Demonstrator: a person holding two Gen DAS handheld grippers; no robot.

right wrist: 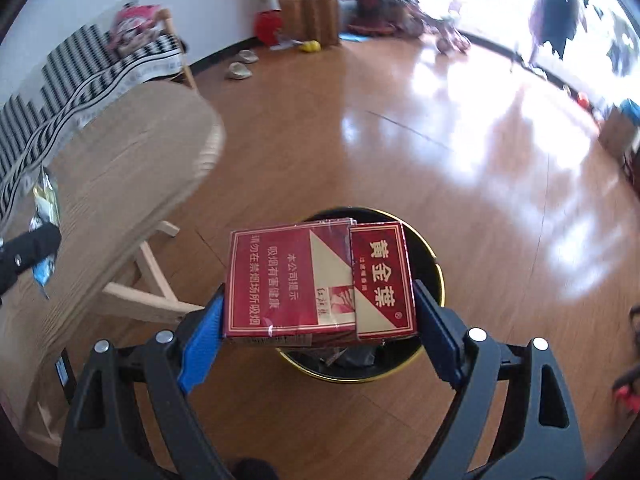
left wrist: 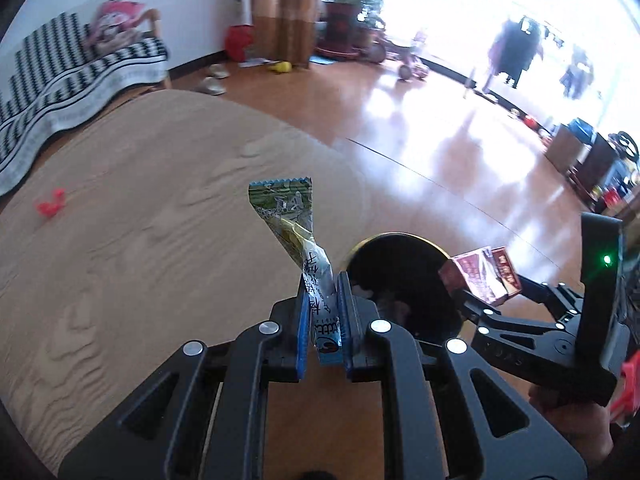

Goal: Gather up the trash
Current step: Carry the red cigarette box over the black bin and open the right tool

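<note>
My left gripper (left wrist: 324, 312) is shut on a crumpled green and white snack wrapper (left wrist: 296, 232) and holds it upright above the edge of the wooden table (left wrist: 140, 208). My right gripper (right wrist: 320, 300) is shut on a red cigarette pack (right wrist: 320, 280) and holds it directly above the black trash bin with a gold rim (right wrist: 430, 264). The bin (left wrist: 400, 276) stands on the floor beside the table and has trash inside. The right gripper with the pack (left wrist: 480, 276) also shows in the left wrist view, over the bin's right rim.
A small red scrap (left wrist: 52, 204) lies on the table's left side. A striped sofa (left wrist: 80, 64) stands behind the table. Slippers (right wrist: 240, 68) and a yellow toy (right wrist: 310, 46) lie on the wooden floor. The table's legs (right wrist: 152, 276) stand left of the bin.
</note>
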